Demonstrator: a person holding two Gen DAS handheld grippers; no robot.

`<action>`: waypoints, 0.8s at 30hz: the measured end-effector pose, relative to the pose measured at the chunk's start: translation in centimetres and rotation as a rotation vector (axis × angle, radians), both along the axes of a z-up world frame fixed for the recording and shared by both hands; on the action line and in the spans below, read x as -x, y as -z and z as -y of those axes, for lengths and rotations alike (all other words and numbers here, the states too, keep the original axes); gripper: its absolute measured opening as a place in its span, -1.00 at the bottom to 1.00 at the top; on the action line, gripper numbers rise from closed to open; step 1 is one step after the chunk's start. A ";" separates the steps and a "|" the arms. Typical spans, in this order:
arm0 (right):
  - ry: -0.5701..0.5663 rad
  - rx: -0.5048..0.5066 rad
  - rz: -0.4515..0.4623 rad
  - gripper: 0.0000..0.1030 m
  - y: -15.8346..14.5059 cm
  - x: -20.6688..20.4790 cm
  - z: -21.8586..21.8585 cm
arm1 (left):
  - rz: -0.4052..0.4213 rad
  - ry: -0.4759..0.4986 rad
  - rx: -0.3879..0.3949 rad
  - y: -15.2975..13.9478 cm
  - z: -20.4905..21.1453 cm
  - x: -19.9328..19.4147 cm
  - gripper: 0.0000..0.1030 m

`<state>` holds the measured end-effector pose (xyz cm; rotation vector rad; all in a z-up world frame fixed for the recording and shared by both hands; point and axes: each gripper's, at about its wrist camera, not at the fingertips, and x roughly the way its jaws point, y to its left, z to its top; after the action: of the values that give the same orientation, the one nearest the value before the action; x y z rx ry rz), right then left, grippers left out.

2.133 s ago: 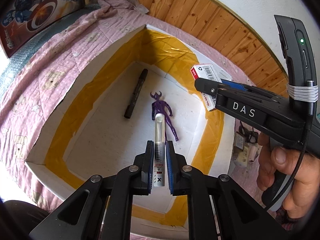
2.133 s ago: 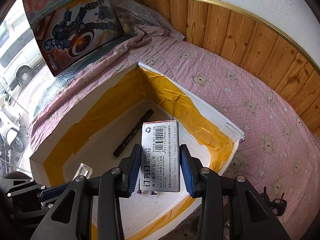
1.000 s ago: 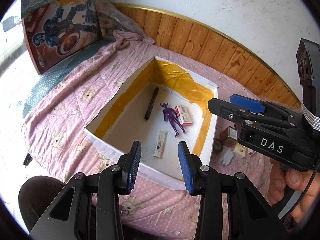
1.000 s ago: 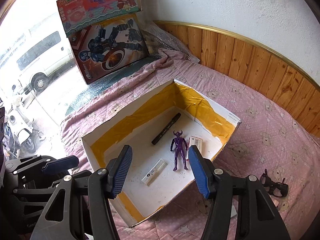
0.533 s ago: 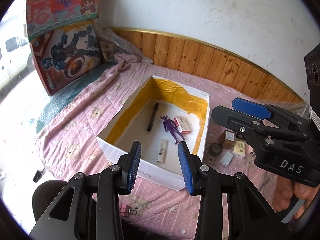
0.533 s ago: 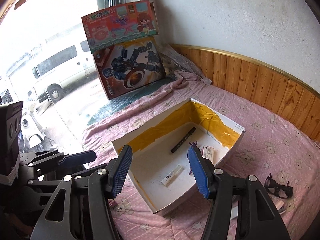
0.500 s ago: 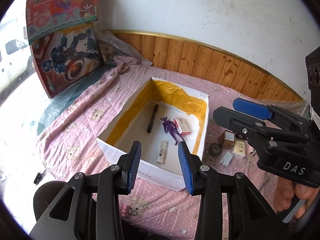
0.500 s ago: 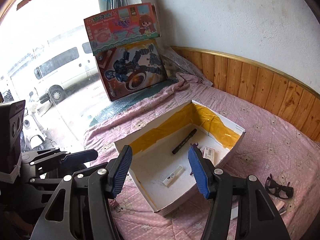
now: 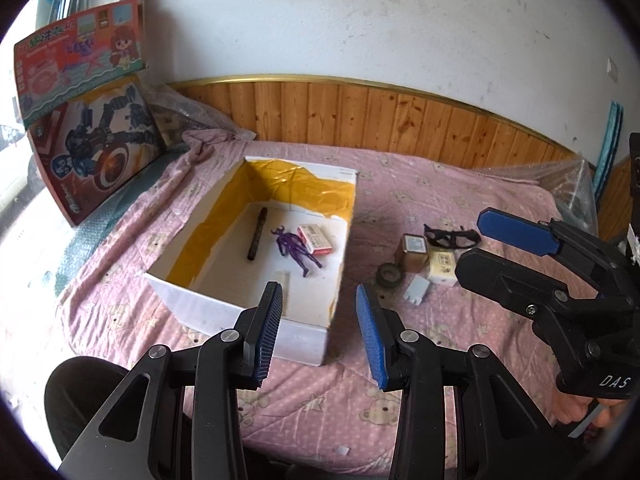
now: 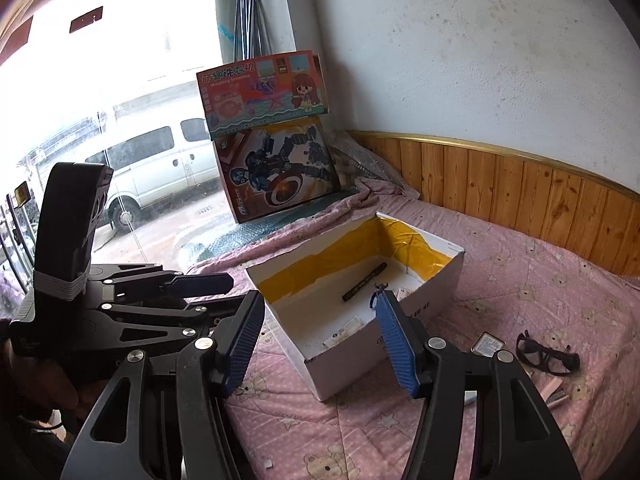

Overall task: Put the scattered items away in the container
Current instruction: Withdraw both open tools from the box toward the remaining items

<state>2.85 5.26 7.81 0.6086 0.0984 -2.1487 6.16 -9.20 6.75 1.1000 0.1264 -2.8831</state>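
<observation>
Box rim unobstructed | left claw apart, empty | right claw apart, empty

A bedroom in a home: a bed with a pink teddy-bear quilt, wood-panelled lower wall, and boxed toys leaning by a street-facing window.

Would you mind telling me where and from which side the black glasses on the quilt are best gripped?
Probably by the bridge of the black glasses, coming down from above with the fingers either side of it. They lie flat on the pink quilt beside the small brown box, and the bridge looks like the thinnest, most central part.
</observation>
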 end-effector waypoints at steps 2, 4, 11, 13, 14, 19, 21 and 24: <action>0.019 0.027 0.013 0.16 0.7 0.1 -1.1 | 0.012 0.032 -0.006 0.4 -1.3 0.1 -0.21; 0.041 0.046 0.033 0.17 1.6 0.7 -2.2 | 0.031 0.074 -0.010 1.0 -2.9 0.2 -0.20; 0.169 0.072 0.139 0.17 4.6 4.1 -6.2 | 0.101 0.144 -0.028 3.2 -6.4 1.2 -0.18; 0.217 0.082 0.170 0.17 5.1 5.2 -7.6 | 0.122 0.150 -0.057 3.8 -6.7 2.0 -0.18; 0.236 0.086 0.182 0.17 5.4 5.6 -8.2 | 0.131 0.150 -0.072 4.1 -7.0 2.5 -0.18; 0.324 0.084 0.240 0.17 7.0 7.7 -10.5 | 0.171 0.176 -0.112 5.8 -8.7 5.1 -0.16; 0.356 0.078 0.272 0.17 7.7 8.6 -11.1 | 0.179 0.198 -0.104 6.5 -9.9 6.3 -0.15; 0.412 0.056 0.320 0.17 9.1 10.3 -12.1 | 0.186 0.230 -0.085 7.7 -11.2 8.1 -0.15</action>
<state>-7.43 17.40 -1.33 0.9999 -0.2840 -2.4008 -1.90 2.05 -0.93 1.4838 0.1226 -2.9740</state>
